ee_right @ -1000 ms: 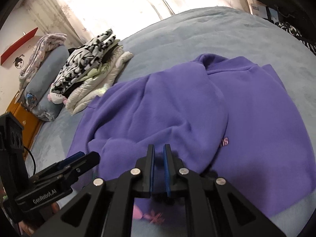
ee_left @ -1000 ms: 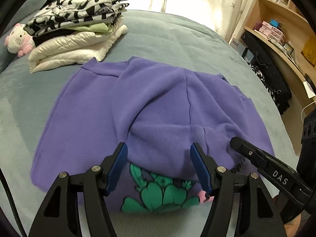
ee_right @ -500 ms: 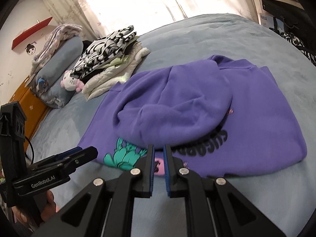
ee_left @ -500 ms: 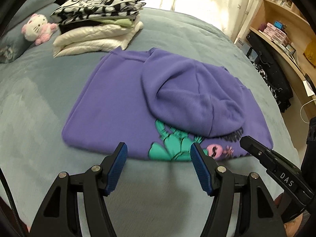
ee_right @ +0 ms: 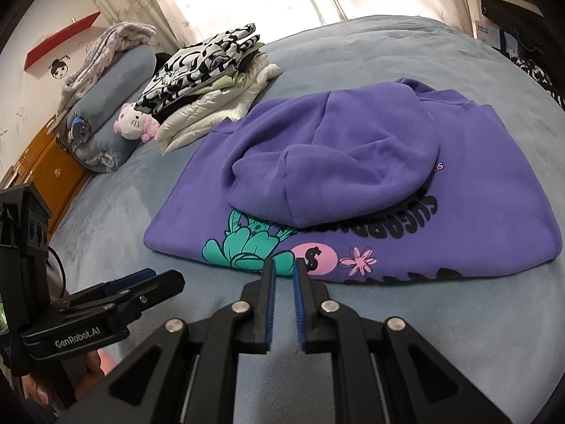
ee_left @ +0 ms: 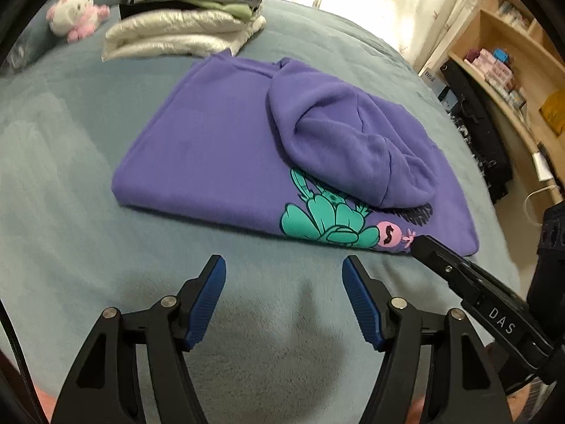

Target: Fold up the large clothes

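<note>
A purple hoodie (ee_left: 219, 148) (ee_right: 459, 176) lies folded on the grey-blue bed. Its hood (ee_left: 346, 141) (ee_right: 335, 162) is laid over the body, above a teal and pink print. My left gripper (ee_left: 283, 265) hovers over bare bedcover just short of the hoodie's near edge, open and widening slightly, with nothing between its fingers. My right gripper (ee_right: 284, 263) stands at the near edge by the print. Its jaws are opening from shut to a narrow gap, and nothing is between them. Each view shows the other gripper at its side: the right gripper (ee_left: 420, 243) and the left gripper (ee_right: 166, 279).
A stack of folded clothes (ee_left: 190, 17) (ee_right: 212, 81) sits beyond the hoodie, with a white and pink plush toy (ee_left: 74, 10) (ee_right: 136, 122) beside it. A rolled blanket (ee_right: 106, 106) lies at the back left. Wooden shelves (ee_left: 512, 53) and a black bag (ee_left: 473, 113) stand right of the bed.
Both grippers have drawn back from the hoodie toward the bed's near edge. The hood now rests flat on the folded body. The right jaws have parted from fully shut.
</note>
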The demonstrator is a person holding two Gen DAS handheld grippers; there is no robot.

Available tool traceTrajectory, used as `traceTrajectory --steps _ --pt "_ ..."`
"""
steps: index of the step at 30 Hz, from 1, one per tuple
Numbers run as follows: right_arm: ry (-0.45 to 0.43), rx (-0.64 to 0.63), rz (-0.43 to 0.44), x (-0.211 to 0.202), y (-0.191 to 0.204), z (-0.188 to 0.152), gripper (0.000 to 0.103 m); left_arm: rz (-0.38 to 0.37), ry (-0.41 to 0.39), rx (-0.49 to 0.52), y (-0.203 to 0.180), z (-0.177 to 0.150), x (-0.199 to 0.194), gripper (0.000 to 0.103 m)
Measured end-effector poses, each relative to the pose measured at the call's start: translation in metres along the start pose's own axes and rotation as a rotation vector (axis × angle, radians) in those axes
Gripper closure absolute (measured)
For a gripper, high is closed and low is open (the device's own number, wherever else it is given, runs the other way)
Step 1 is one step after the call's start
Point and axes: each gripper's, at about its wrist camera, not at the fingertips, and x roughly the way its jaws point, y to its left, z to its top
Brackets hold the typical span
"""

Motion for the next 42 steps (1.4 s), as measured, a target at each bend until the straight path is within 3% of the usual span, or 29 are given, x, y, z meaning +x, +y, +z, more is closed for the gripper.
traceTrajectory --steps 2,8,13,29,30,31,33,34,35,39,42 --pt "-0.006 -0.002 -0.004 0.000 0.001 0.000 0.073 -0.049 0.005 -0.040 0.008 -0.001 0.005 0.032" --pt "-0.031 -0.022 -0.002 0.003 0.005 0.002 0.073 -0.144 0.019 -0.183 0.040 -0.001 0.030 0.031" --pt "-0.052 -0.054 0.006 0.005 0.010 0.006 0.073 -0.198 -0.025 -0.238 0.052 0.005 0.042 0.031" --pt "-0.091 -0.078 0.015 0.020 0.011 0.035 0.073 -0.192 -0.192 -0.335 0.080 0.065 0.075 0.032" --pt "-0.099 -0.077 0.013 0.020 0.010 0.039 0.073 -0.196 -0.208 -0.340 0.079 0.069 0.075 0.033" --pt "-0.105 -0.076 0.014 0.021 0.010 0.042 0.073 -0.194 -0.227 -0.343 0.078 0.073 0.075 0.041" --pt "-0.126 -0.081 0.000 0.022 0.009 0.050 0.073 -0.171 -0.261 -0.334 0.080 0.078 0.072 0.059" --pt "-0.138 -0.085 -0.014 0.023 0.009 0.053 0.073 -0.158 -0.282 -0.324 0.078 0.080 0.069 0.074" --pt "-0.152 -0.095 -0.034 0.025 0.009 0.057 0.073 -0.147 -0.306 -0.311 0.079 0.080 0.064 0.081" --pt "-0.184 -0.134 -0.113 0.037 0.007 0.071 0.075 -0.086 -0.365 -0.216 0.062 0.081 0.049 0.085" --pt "-0.142 -0.153 -0.163 0.061 0.001 0.074 0.079 -0.040 -0.405 -0.133 0.045 0.081 0.039 0.086"
